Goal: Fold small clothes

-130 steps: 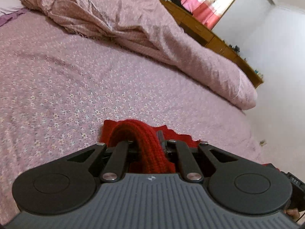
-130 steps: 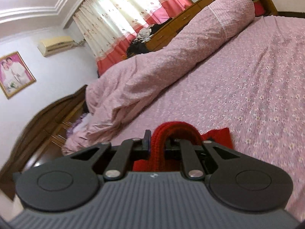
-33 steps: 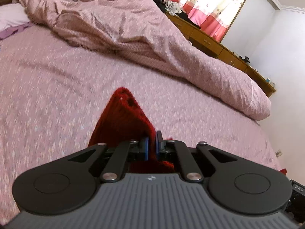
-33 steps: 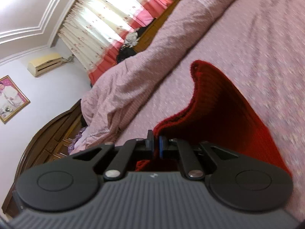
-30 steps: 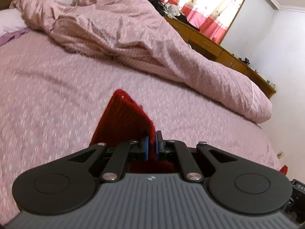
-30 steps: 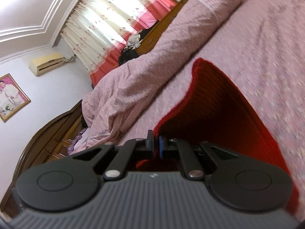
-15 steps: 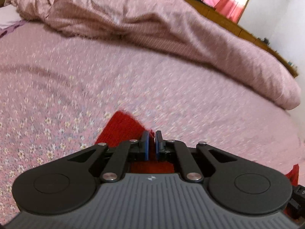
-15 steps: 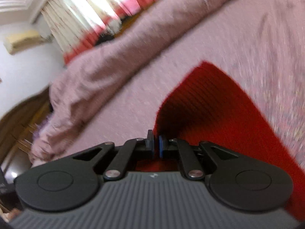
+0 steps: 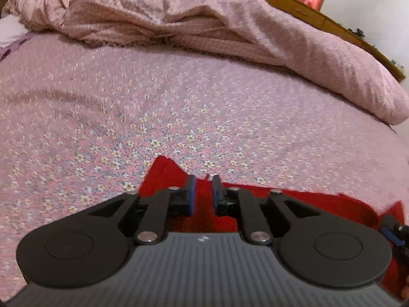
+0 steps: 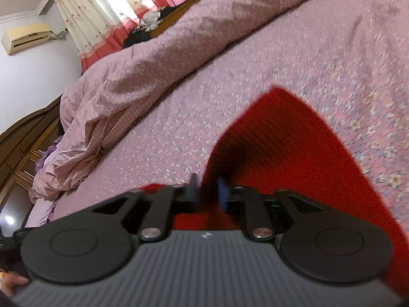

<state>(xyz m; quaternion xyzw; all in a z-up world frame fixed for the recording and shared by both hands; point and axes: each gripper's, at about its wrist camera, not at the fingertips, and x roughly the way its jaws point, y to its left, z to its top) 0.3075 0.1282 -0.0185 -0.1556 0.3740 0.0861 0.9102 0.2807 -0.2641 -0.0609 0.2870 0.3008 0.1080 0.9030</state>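
Note:
A red knitted garment [image 9: 301,202] lies low on the pink flowered bedsheet [image 9: 179,107], stretching right from my left gripper [image 9: 202,192]. The left jaws stand slightly apart with red knit between them. In the right wrist view the same red garment [image 10: 281,138] rises in a fold ahead and to the right. My right gripper [image 10: 208,190] also has its jaws a little apart around the garment's edge; the view is blurred.
A rumpled pink quilt [image 9: 204,25] lies across the far side of the bed and also shows in the right wrist view [image 10: 179,51]. Wooden cabinets [image 9: 319,18], curtains [image 10: 122,7] and an air conditioner [image 10: 25,38] line the walls.
Both grippers have come down toward the bed with the red garment, and the raised fold has dropped flatter. Both pairs of jaws, tightly shut a second ago, now stand slightly apart.

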